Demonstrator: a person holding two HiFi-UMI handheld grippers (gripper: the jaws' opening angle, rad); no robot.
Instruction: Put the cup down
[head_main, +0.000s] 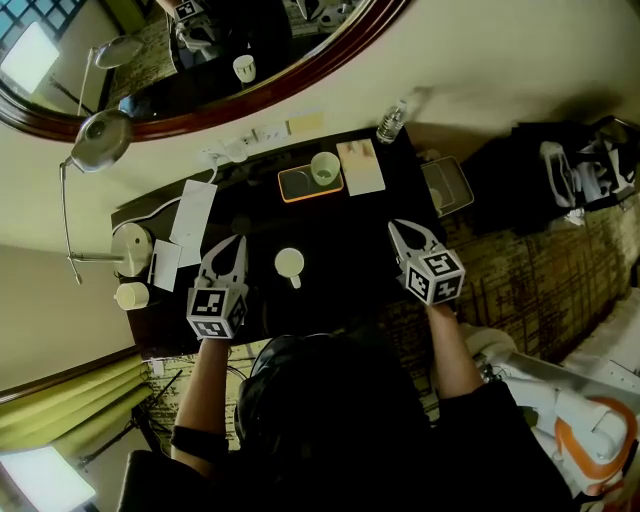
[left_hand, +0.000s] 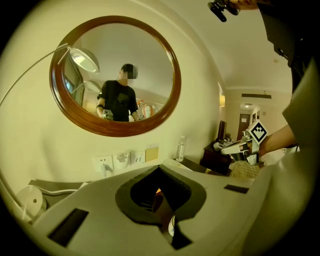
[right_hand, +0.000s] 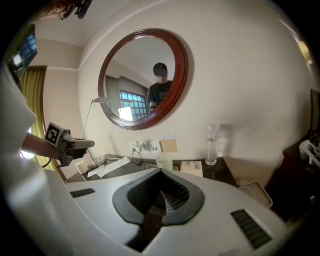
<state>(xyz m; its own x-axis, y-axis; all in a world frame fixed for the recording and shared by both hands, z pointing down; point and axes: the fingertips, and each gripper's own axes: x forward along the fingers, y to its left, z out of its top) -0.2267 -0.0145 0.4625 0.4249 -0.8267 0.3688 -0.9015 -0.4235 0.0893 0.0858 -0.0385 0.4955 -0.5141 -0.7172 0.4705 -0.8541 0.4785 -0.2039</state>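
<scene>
The white cup (head_main: 289, 263) stands upright on the desk (head_main: 350, 230), just right of the left gripper (head_main: 232, 250) and farther left of the right gripper (head_main: 402, 232), touching neither. Both grippers have their jaws closed on nothing. The putting-down looks finished; the next move only calls for staying clear. I count two cups, the second cup (head_main: 324, 167) on one tray (head_main: 290, 186) beyond, and one bottle (head_main: 391, 122).

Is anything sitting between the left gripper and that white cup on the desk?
Nothing visible does. The white cup stands on the dark desk, to the right of the left gripper in the head view, with only bare desktop between them.
</scene>
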